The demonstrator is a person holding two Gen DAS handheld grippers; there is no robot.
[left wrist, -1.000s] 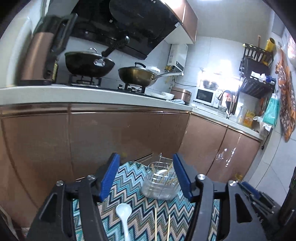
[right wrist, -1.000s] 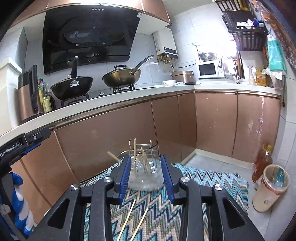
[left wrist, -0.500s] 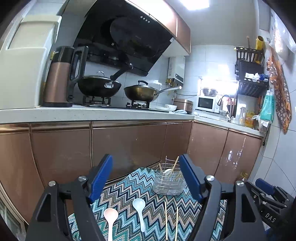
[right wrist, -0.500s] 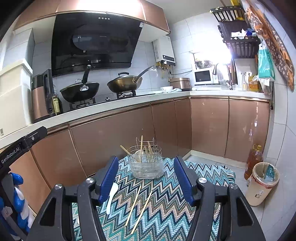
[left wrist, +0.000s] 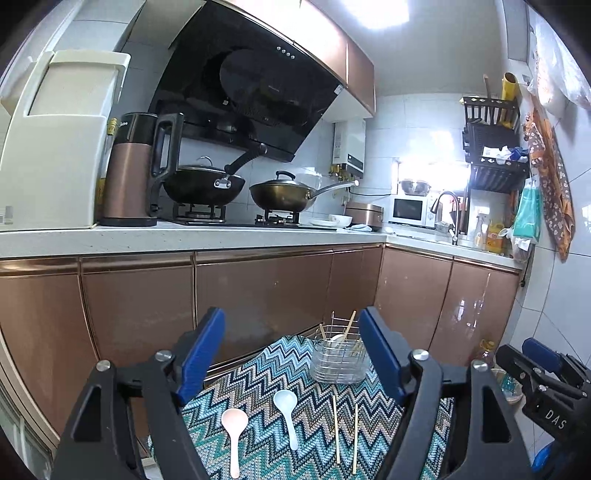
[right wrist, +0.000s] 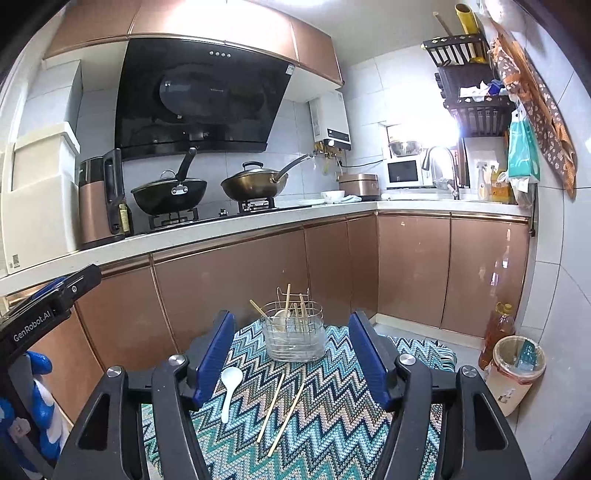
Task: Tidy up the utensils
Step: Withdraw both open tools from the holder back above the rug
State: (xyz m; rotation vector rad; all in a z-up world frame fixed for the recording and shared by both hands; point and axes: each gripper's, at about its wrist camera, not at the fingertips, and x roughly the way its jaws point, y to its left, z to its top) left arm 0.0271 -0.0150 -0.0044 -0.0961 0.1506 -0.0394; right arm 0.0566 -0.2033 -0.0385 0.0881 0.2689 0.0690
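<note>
A pink spoon [left wrist: 234, 424] is showing in the left wrist view only, a finger blocking it in the right. The rack's [right wrist: 294, 334] contents are blending into a tangle, their count unreadable. The mat's [left wrist: 258, 391] near edge is running off-frame.

L-shaped kitchen: copper-gloss cabinets [right wrist: 229, 288], white countertop [left wrist: 177, 236], black range hood [right wrist: 199, 96], white wall tiles [right wrist: 369, 110], bright ceiling light [left wrist: 380, 14].

Open mat [right wrist: 332, 417] before wire caddy [right wrist: 294, 338]
</note>
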